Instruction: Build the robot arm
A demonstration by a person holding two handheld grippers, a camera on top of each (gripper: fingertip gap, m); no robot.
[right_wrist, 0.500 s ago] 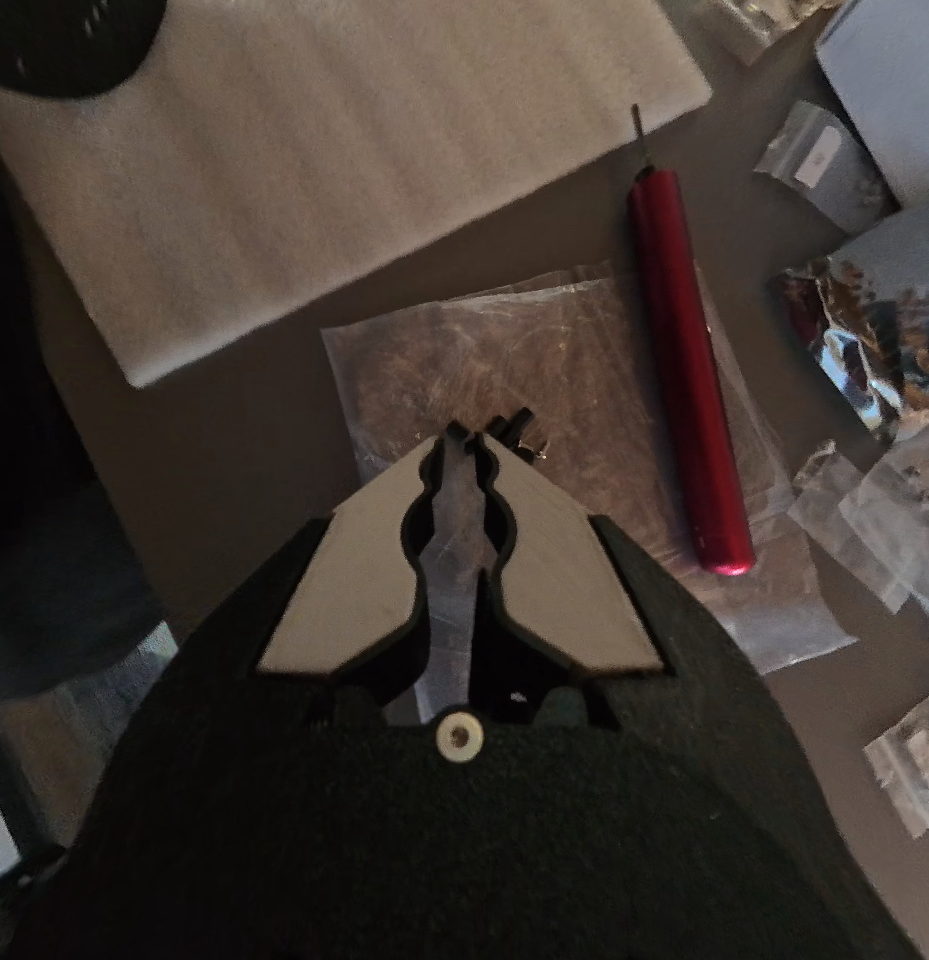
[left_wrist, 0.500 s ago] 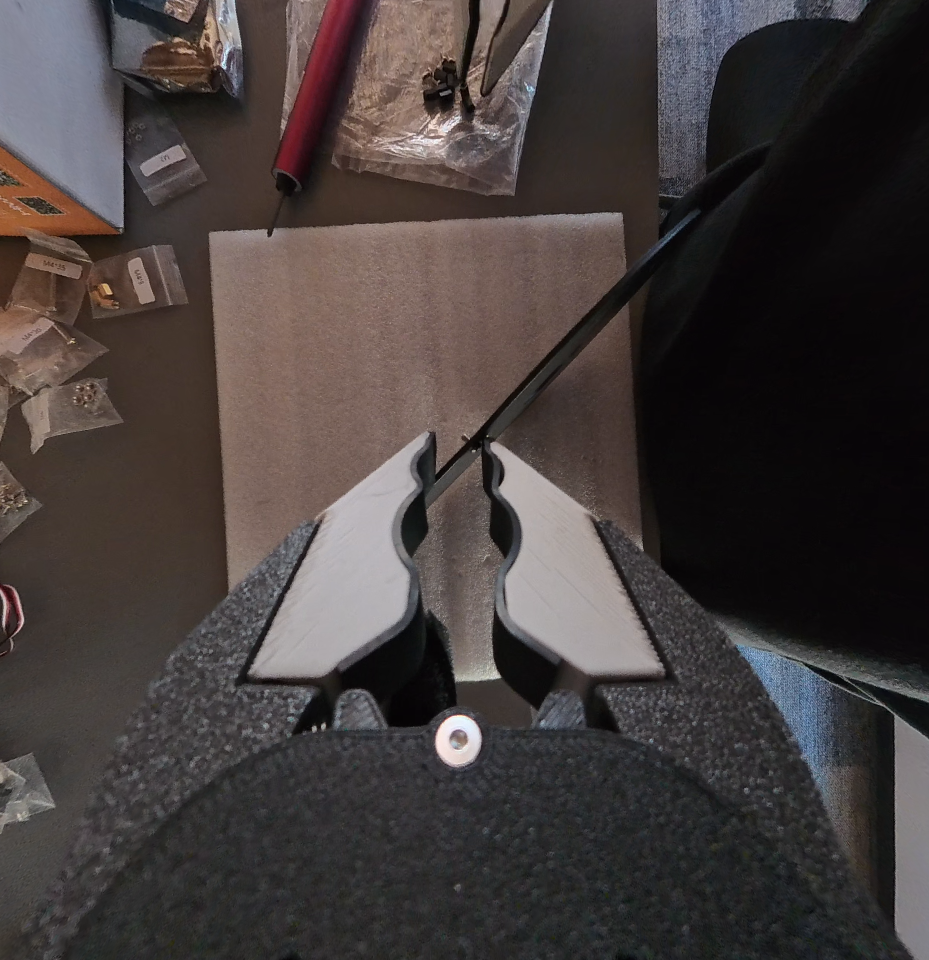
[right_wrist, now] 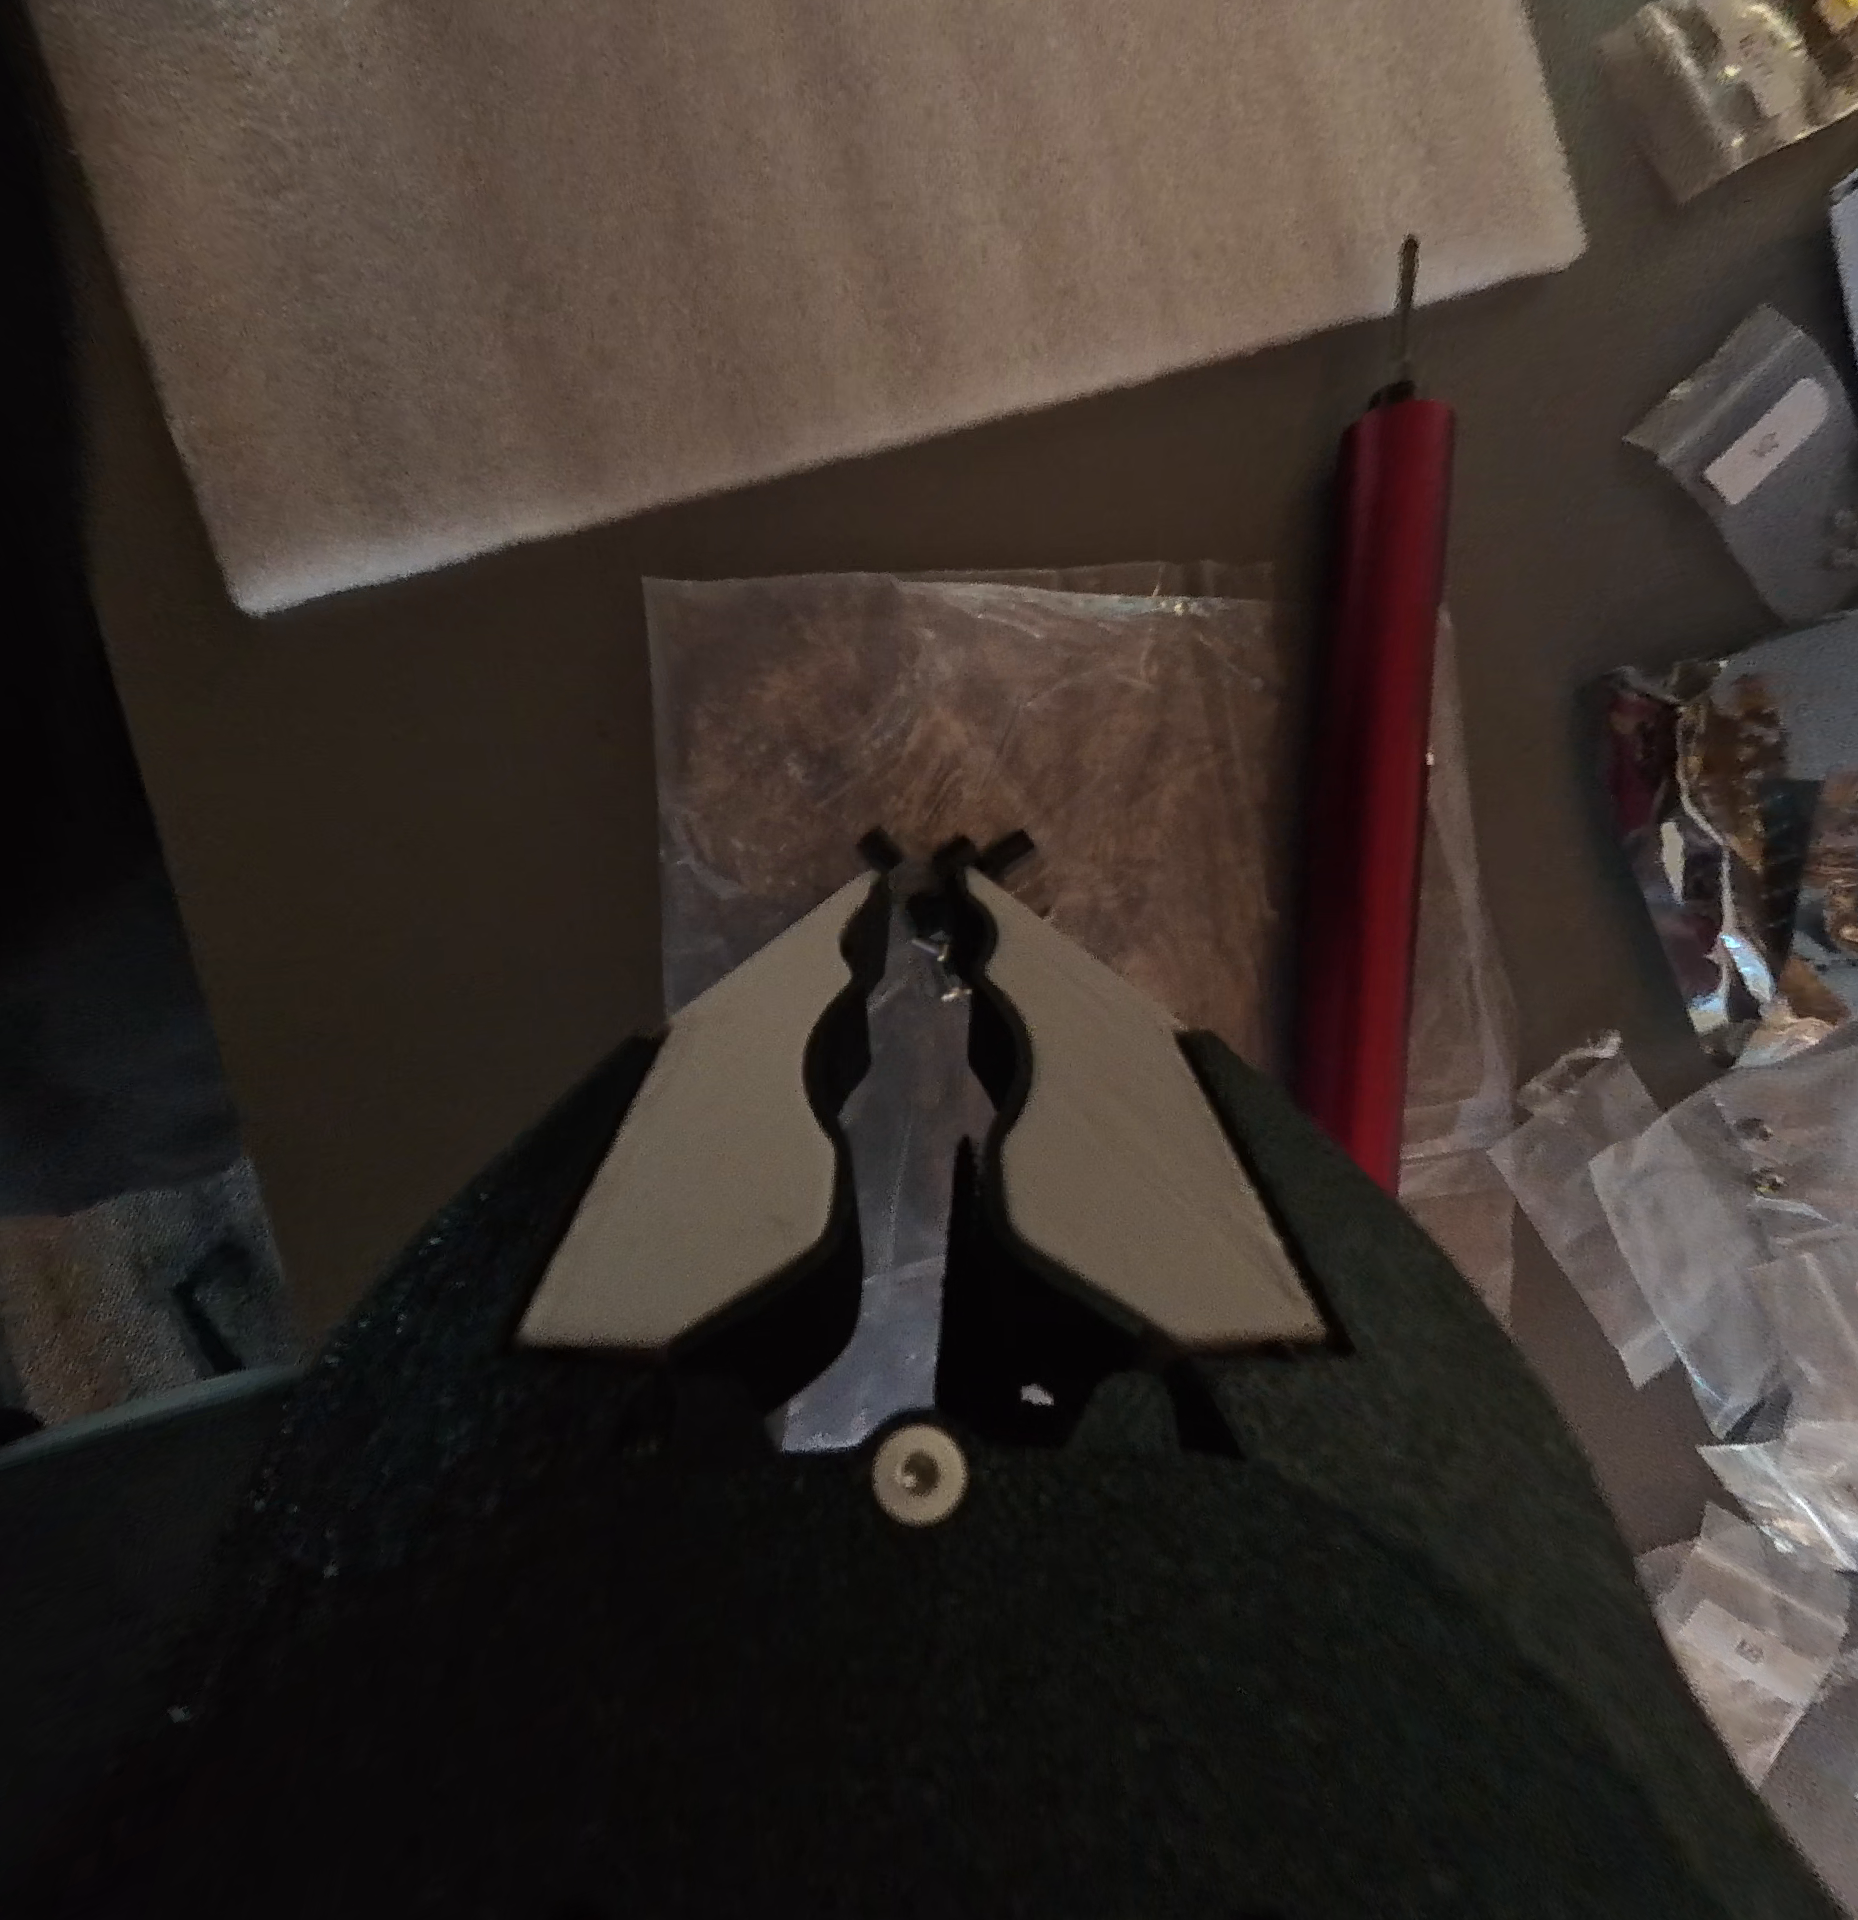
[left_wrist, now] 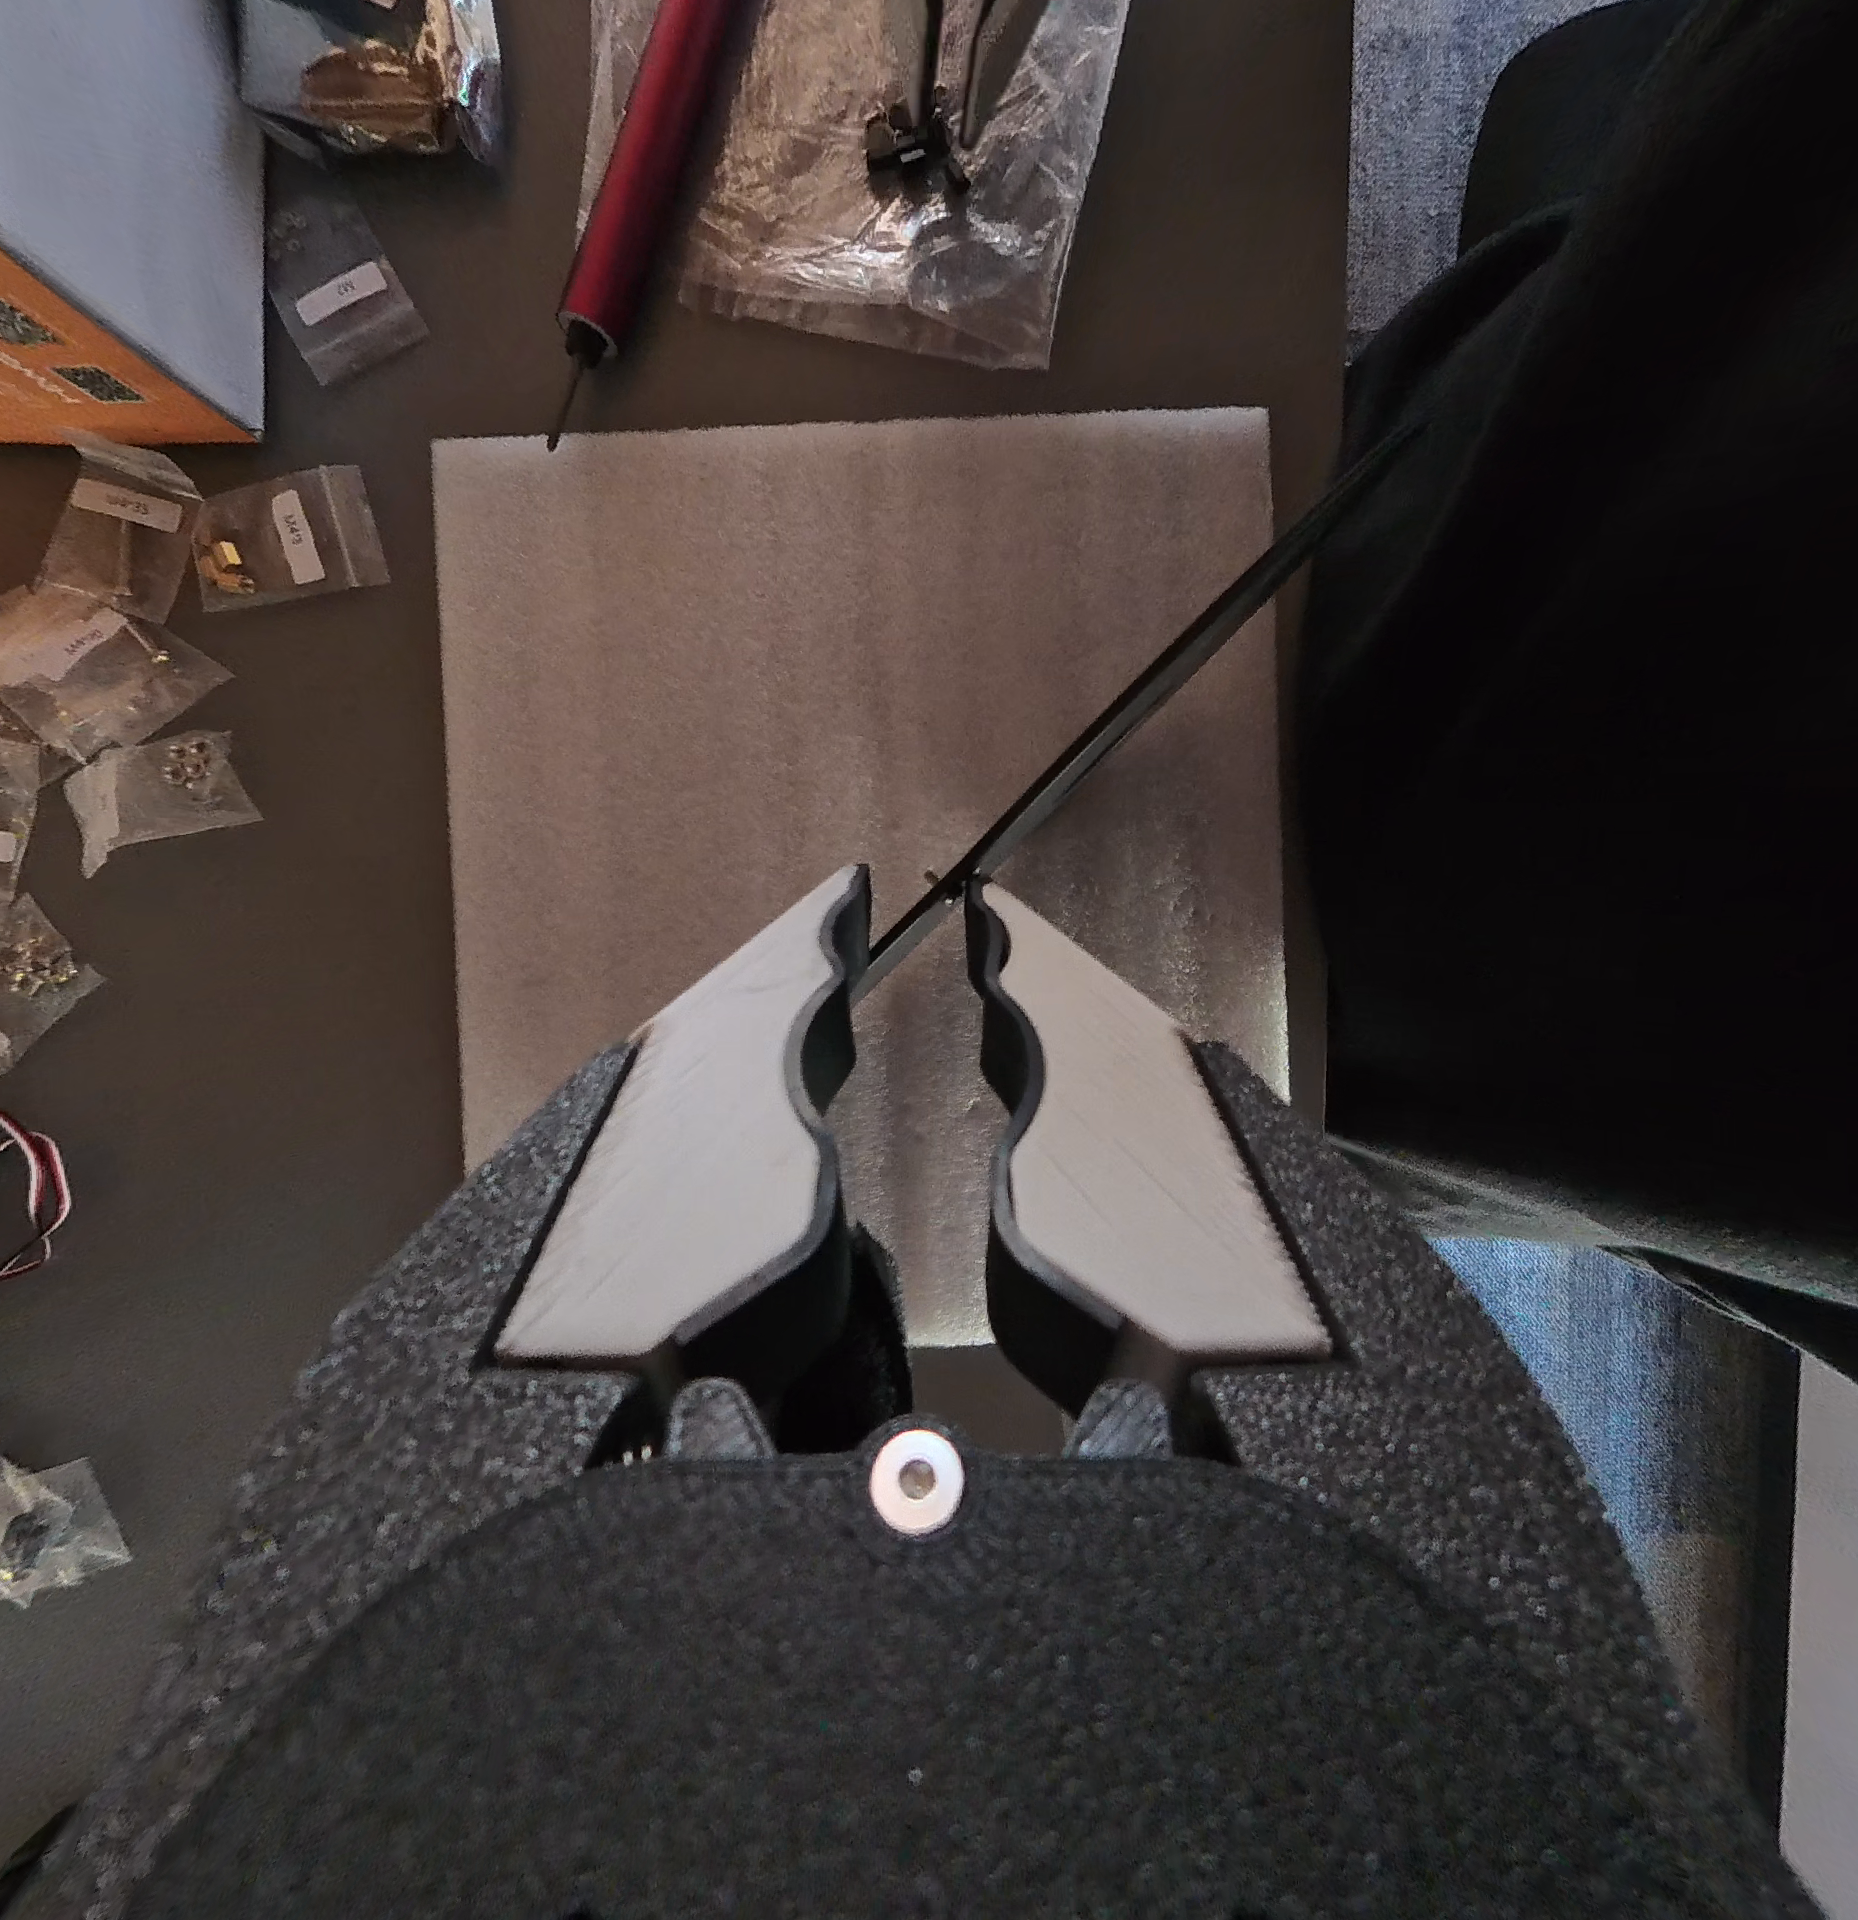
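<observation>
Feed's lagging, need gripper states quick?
Left gripper: open, thin black rod crossing its gap.
Right gripper: shut on small black part.

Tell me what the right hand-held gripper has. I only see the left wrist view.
Observer: The right hand-held gripper is nearly shut on a small black part with thin metal pins.
Operator: Over what?
Observer: Over the clear plastic bag. More black pieces stick out just past its tips.
Operator: Red tool's back end?
Observer: The red tool lies along the bag's right edge. Its back end sits beside a pile of small clear bags.
</observation>
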